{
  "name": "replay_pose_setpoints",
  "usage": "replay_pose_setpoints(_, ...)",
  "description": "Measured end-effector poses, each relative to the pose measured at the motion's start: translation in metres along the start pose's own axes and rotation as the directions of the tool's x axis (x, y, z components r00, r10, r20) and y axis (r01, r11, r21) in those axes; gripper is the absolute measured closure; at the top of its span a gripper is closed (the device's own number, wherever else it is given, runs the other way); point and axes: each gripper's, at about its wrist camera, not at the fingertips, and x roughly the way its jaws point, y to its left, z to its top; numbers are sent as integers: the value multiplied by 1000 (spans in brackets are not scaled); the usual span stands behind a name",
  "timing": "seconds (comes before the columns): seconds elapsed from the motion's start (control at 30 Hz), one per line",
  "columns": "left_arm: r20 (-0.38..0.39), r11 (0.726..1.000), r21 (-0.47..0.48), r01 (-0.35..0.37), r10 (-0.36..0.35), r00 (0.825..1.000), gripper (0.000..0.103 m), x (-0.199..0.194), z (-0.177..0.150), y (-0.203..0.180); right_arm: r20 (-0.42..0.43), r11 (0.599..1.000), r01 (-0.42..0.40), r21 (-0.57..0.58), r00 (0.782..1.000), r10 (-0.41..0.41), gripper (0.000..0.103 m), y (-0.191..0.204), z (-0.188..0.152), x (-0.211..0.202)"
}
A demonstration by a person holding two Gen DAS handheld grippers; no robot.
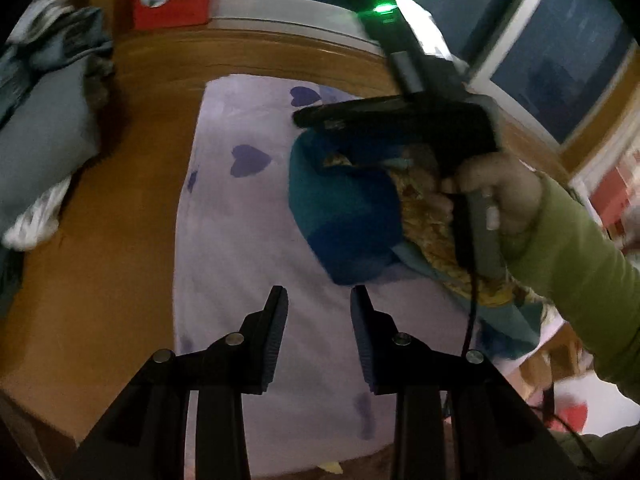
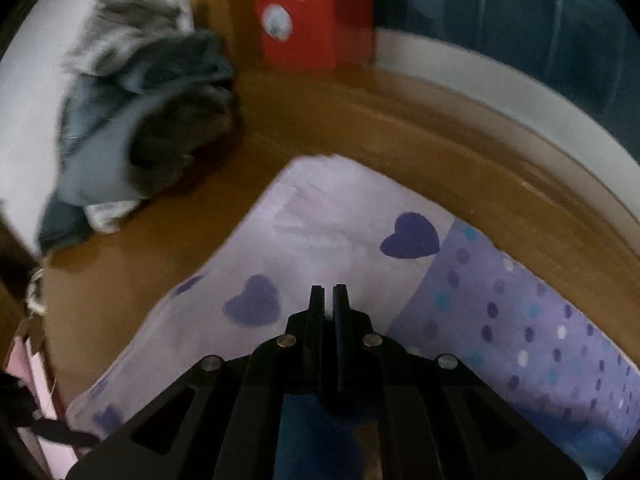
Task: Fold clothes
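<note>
A blue and teal garment (image 1: 344,216) with a yellow patterned lining hangs bunched under my right gripper (image 1: 299,117), which a hand (image 1: 496,192) in a green sleeve holds above a lilac cloth with purple hearts (image 1: 240,208). In the right wrist view my right gripper (image 2: 328,290) has its fingers pressed together, and blue fabric (image 2: 312,432) shows beneath them. My left gripper (image 1: 319,294) hovers open over the near part of the lilac cloth, just short of the hanging garment, with nothing between its fingers.
The lilac cloth (image 2: 320,216) lies on a wooden table (image 1: 120,240). A purple dotted cloth (image 2: 520,320) lies on its right side. A pile of grey and blue clothes (image 2: 136,112) sits at the back left beside a red box (image 2: 304,12).
</note>
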Motion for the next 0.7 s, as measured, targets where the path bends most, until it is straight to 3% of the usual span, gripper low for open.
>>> replay_pose_setpoints(0.1,-35,994,86,71,-68,997,71,5,19,16,-48,998,46,31,998,-44,99,3,19,35)
replay_pose_setpoints(0.17,-60,982,142,122,-114,992,71,10,29,22,-11,991,102,81,995,-101,96,3,21,17)
replay_pose_setpoints(0.2,-74,975,169,148,-137,988,71,13,35,24,13,986,132,101,991,-134,88,4,21,4)
replay_pose_setpoints(0.3,-116,955,209,211,-190,975,71,27,48,26,95,956,239,170,962,-257,42,1,0,-56)
replay_pose_setpoints(0.33,-124,951,214,223,-200,972,70,31,52,25,117,941,275,198,946,-301,36,0,-12,-79)
replay_pose_setpoints(0.43,-148,938,227,260,-231,962,66,45,64,23,105,888,374,269,905,-413,36,-6,-51,-130)
replay_pose_setpoints(0.53,-155,941,214,261,-231,961,65,57,76,24,-3,816,467,341,868,-496,36,-9,-113,-163)
replay_pose_setpoints(0.63,-159,952,184,243,-215,963,64,68,87,26,-108,767,509,390,853,-511,36,-4,-169,-174)
replay_pose_setpoints(0.7,-197,947,158,281,-248,949,64,76,88,25,-165,731,520,442,848,-503,36,-2,-203,-175)
